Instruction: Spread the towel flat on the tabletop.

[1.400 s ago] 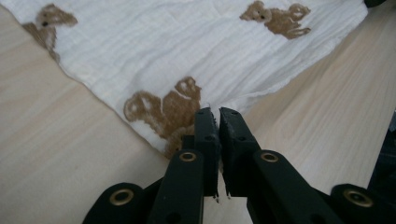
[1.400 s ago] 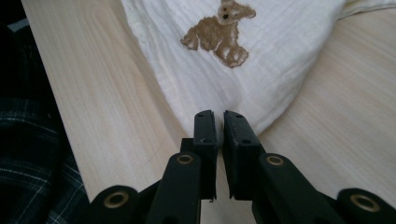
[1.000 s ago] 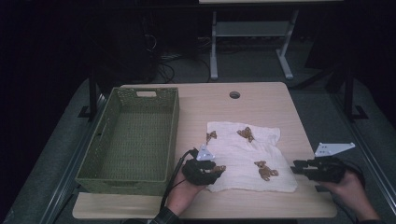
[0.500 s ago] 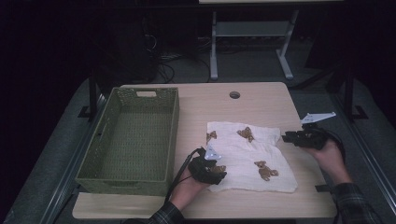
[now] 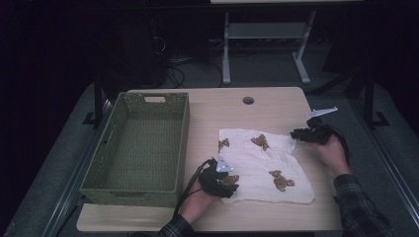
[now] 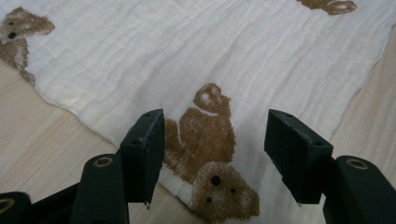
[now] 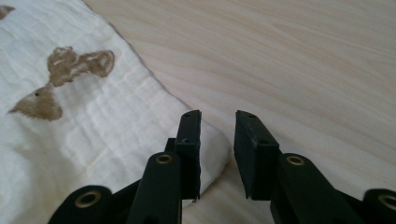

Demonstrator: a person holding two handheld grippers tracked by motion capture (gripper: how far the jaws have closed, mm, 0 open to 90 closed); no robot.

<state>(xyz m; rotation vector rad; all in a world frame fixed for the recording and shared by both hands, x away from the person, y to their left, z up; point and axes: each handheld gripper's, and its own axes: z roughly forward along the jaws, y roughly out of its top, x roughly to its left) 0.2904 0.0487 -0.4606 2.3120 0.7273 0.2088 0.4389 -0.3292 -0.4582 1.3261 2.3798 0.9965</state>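
Plainly, the white cloth (image 5: 263,165) with brown bear prints lies spread flat on the wooden table (image 5: 232,108), just to the right of the green woven basket (image 5: 141,148); the basket stands with its long side parallel to the cloth's left edge, and a strip of bare table lies between them. At the cloth's near left corner sits the left gripper (image 5: 223,178), held in the person's left hand (image 5: 197,200); in the left gripper view its jaws stand wide apart, one on either side of a printed bear (image 6: 210,158) at the cloth's edge, with nothing clamped between them; whether the tips touch the fabric I cannot tell. At the cloth's far right corner sits the right gripper (image 5: 300,134), held in the right hand (image 5: 332,154); in the right gripper view its jaws stand a little apart, one over that rounded corner (image 7: 212,149) of the cloth, the other over bare wood just beside it; the gap between them holds no fabric. A round cable hole (image 5: 248,100) in the table lies beyond the cloth's far edge, well apart from it; the sleeve (image 5: 358,207) on the right forearm is plaid.
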